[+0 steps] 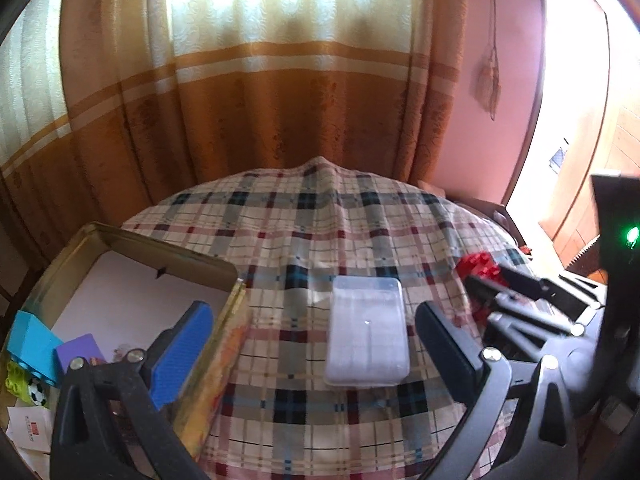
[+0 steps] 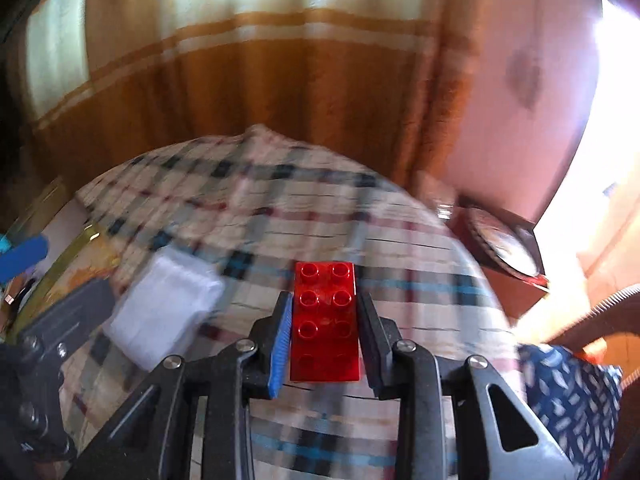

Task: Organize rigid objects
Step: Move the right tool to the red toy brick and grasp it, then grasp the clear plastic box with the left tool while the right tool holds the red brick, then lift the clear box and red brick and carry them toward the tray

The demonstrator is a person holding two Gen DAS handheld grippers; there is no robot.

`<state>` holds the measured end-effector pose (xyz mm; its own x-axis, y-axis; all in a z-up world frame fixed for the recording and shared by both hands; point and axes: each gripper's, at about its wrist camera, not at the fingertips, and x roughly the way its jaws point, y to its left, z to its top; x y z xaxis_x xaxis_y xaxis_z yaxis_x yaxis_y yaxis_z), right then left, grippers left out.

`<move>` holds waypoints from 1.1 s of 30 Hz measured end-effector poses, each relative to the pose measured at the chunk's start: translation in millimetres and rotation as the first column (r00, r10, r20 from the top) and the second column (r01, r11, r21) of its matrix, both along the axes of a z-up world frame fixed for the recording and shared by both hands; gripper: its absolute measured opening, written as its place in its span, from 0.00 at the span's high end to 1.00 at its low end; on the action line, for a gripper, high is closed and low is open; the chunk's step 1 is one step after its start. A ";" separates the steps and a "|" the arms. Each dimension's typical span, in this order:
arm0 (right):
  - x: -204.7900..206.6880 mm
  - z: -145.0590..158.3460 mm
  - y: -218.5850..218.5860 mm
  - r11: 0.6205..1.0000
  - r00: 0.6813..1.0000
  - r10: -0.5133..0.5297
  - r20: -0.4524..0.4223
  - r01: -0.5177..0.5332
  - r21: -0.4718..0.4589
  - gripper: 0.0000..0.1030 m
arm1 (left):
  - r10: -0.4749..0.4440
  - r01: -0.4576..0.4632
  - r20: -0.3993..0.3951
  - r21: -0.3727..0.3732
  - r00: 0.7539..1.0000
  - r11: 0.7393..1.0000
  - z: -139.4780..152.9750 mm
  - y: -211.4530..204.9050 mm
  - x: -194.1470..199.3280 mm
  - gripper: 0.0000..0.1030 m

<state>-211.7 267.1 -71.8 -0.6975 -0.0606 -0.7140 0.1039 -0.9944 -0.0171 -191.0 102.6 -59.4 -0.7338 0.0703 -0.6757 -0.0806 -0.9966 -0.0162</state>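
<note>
We hold the right gripper (image 2: pixel 325 322) closed on a red brick (image 2: pixel 325 320); its two pads press the long sides of the brick, and the studs face up. The brick is over the checked cloth (image 2: pixel 280 208), toward the right edge of the table. In the left wrist view we see the same brick (image 1: pixel 478 266) at the tip of the right gripper (image 1: pixel 490 280), near the right edge.

Our left gripper (image 1: pixel 312 340) stands wide open with nothing pressed between its fingers. One blue pad (image 1: pixel 180 356) is over the inside of a tin (image 1: pixel 168 246) at the left edge of the table, and the other finger is over the cloth (image 1: pixel 280 240). Between the fingers, flat on the cloth near the middle of the table, lies a clear box (image 1: pixel 367 334) with its lid on. It is just beside the right wall of the tin, not touching it.

In the near left corner of the tin we see a light blue brick (image 1: pixel 30 340), a purple block (image 1: pixel 78 352) and a green brick (image 1: pixel 18 380) close together.

Behind the far edge of the table hangs a curtain (image 1: pixel 240 80), and to the right of it is a pink wall (image 1: pixel 500 120).
</note>
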 end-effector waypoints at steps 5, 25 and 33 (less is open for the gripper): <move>-1.4 1.5 22.7 0.996 0.997 -0.070 0.012 0.071 -0.061 0.67 | -0.022 0.023 0.025 -0.013 0.999 1.000 -9.8 10.8 -5.0 0.05; -6.9 -2.1 15.1 0.998 0.999 -0.045 0.023 0.046 -0.042 0.67 | -0.098 0.103 0.120 -0.037 0.988 0.994 -40.8 35.5 -31.8 0.50; 6.0 7.8 7.0 0.999 0.998 0.002 -0.058 -0.004 -0.042 0.67 | -0.074 0.078 0.075 -0.052 0.994 0.996 -36.0 28.4 -14.7 0.50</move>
<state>-205.7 274.1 -64.0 -0.7374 -0.0918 -0.6692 0.1068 -0.9941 0.0188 -205.7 131.0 -95.4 -0.6762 0.0853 -0.7317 -0.1566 -0.9872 0.0296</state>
